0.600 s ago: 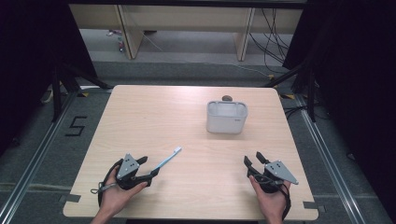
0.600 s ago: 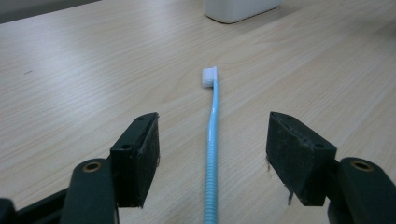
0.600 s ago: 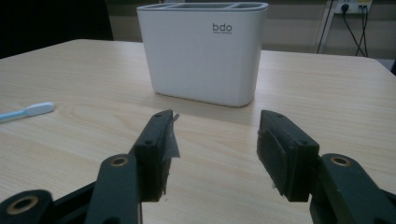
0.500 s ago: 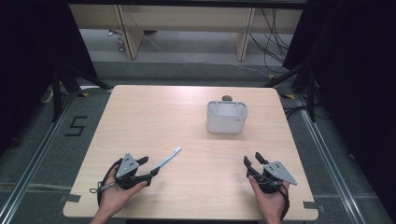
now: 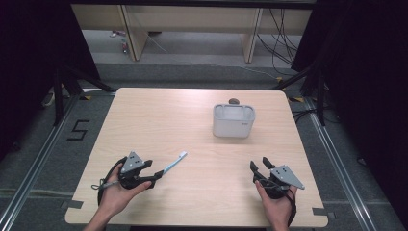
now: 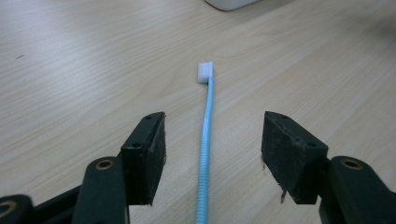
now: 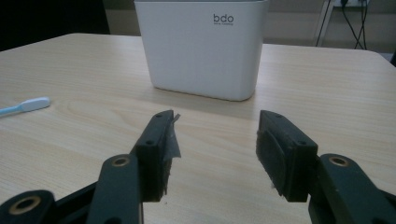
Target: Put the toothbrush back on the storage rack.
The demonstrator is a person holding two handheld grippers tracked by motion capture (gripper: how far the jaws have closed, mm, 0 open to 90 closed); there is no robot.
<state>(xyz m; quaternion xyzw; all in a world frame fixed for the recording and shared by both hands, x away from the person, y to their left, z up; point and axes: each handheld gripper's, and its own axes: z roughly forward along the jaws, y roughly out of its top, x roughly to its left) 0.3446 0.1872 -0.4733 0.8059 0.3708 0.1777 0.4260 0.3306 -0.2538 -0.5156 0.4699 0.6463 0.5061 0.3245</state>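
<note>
Toothbrush [image 6: 206, 140]: slim pale-blue ribbed handle, white head, lying flat on the wood-grain bench [image 5: 159, 120], well short of the white plastic box [image 5: 233, 121]. Left tool [image 6: 212, 144] gapes wide astride the handle, pads clear. Right tool [image 7: 215, 149] released, empty, facing the box.

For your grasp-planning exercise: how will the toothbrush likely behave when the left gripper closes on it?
The toothbrush is thin, so probably light. Its ribbed handle may help the pads grip. Lying flat between the open left gripper, it could skid or twist.
</note>
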